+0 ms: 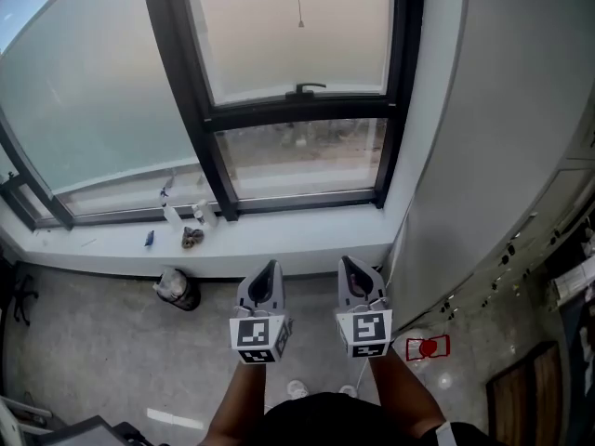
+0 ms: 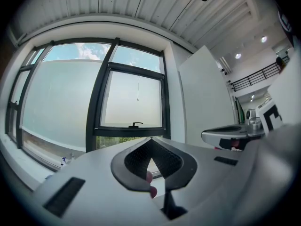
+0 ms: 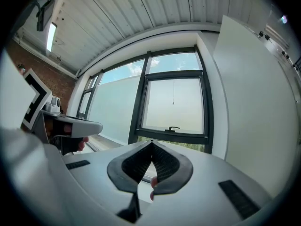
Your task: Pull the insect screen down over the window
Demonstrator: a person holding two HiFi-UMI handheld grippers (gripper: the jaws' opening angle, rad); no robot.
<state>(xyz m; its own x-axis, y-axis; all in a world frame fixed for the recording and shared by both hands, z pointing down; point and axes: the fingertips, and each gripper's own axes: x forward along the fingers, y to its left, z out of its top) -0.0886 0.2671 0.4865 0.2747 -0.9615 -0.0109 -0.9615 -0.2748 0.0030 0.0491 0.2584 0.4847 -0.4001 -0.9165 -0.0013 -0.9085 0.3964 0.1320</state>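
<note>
The black-framed window (image 1: 299,110) faces me. Its upper pane looks pale and hazy, and a thin pull cord (image 1: 299,7) hangs in front of it. On the crossbar below sits a small black handle (image 1: 305,88). Greenery shows through the clear lower pane. My left gripper (image 1: 270,268) and right gripper (image 1: 351,264) are side by side, well short of the window and below sill height. Both are shut and empty. The left gripper view has the handle (image 2: 136,124) beyond the closed jaws (image 2: 151,140). The right gripper view also shows the handle (image 3: 174,128) and cord (image 3: 173,93).
The white sill (image 1: 279,235) carries spray bottles (image 1: 172,214) and small items at its left. A dark bag-like object (image 1: 177,289) stands on the floor under the sill. A white wall panel (image 1: 502,156) runs along the right. A red-marked item (image 1: 428,347) lies on the floor.
</note>
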